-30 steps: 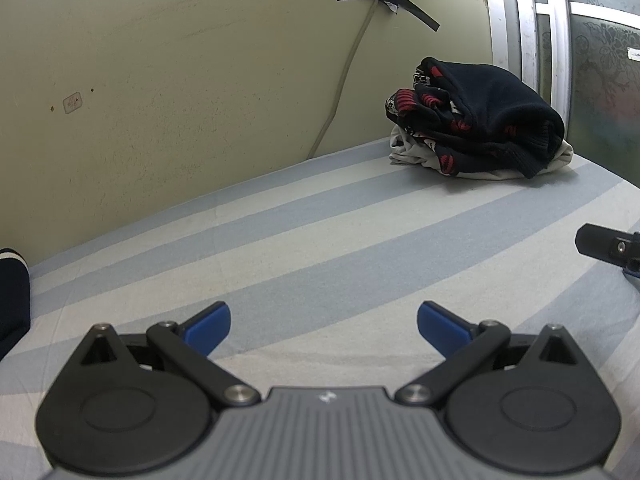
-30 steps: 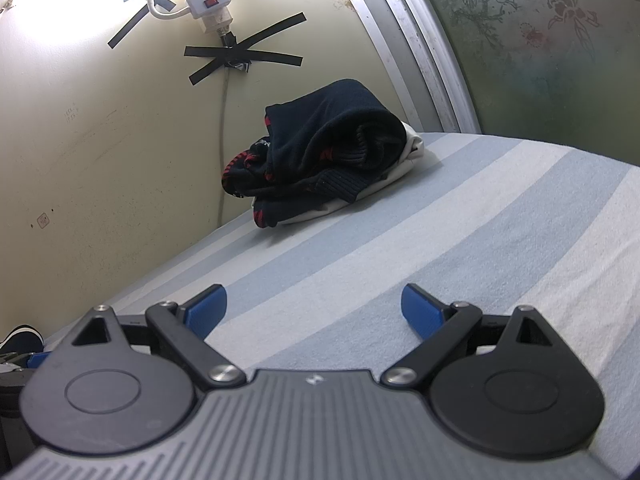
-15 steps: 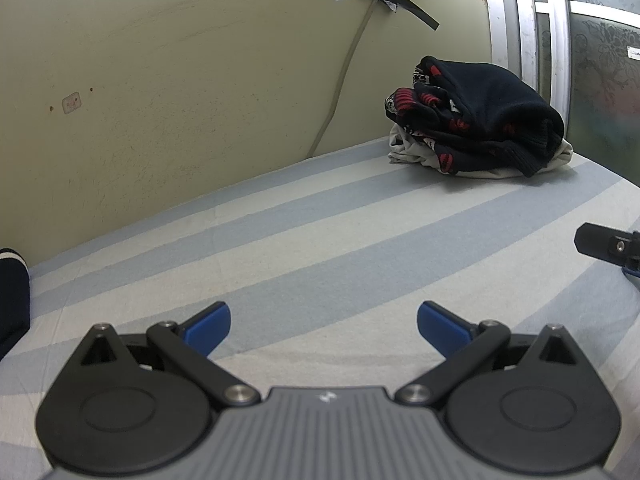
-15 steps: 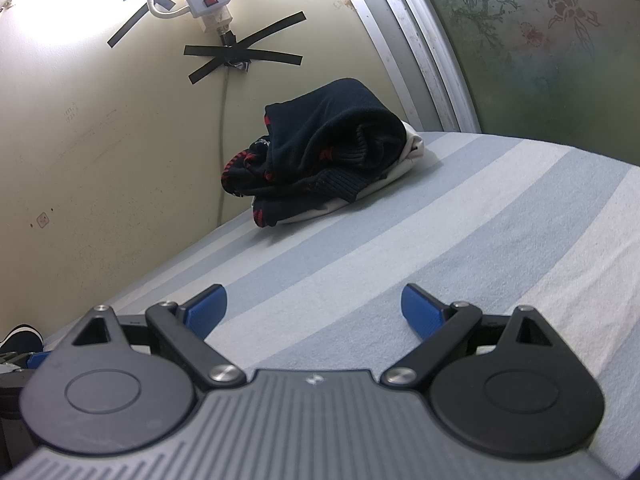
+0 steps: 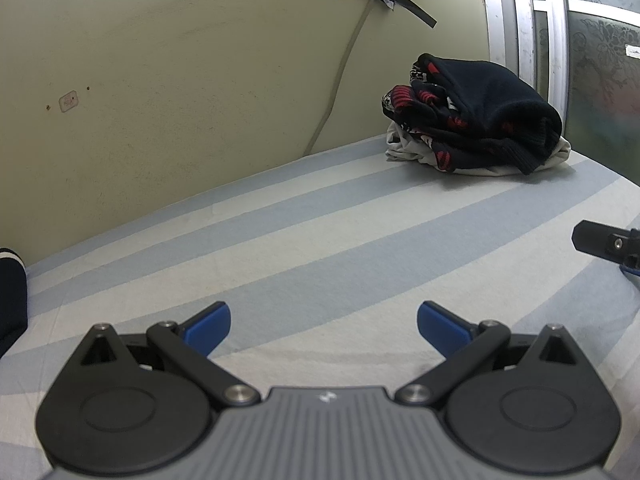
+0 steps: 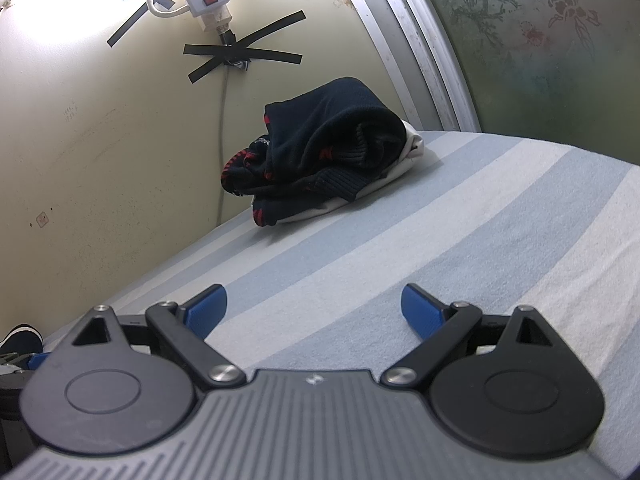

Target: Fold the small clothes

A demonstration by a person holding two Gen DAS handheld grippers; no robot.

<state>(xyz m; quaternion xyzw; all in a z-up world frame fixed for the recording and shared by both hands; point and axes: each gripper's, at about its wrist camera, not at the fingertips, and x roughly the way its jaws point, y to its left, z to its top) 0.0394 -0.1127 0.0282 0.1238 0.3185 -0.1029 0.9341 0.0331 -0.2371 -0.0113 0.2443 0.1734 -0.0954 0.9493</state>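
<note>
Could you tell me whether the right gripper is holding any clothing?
No, the right gripper is open and empty above the striped sheet, apart from the clothes pile.

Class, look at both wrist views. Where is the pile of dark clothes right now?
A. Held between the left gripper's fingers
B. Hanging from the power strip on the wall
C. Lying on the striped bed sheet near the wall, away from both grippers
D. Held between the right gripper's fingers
C. The pile of dark clothes rests on the striped bed sheet by the wall, while the left gripper and right gripper are open with nothing between their fingers.
</note>
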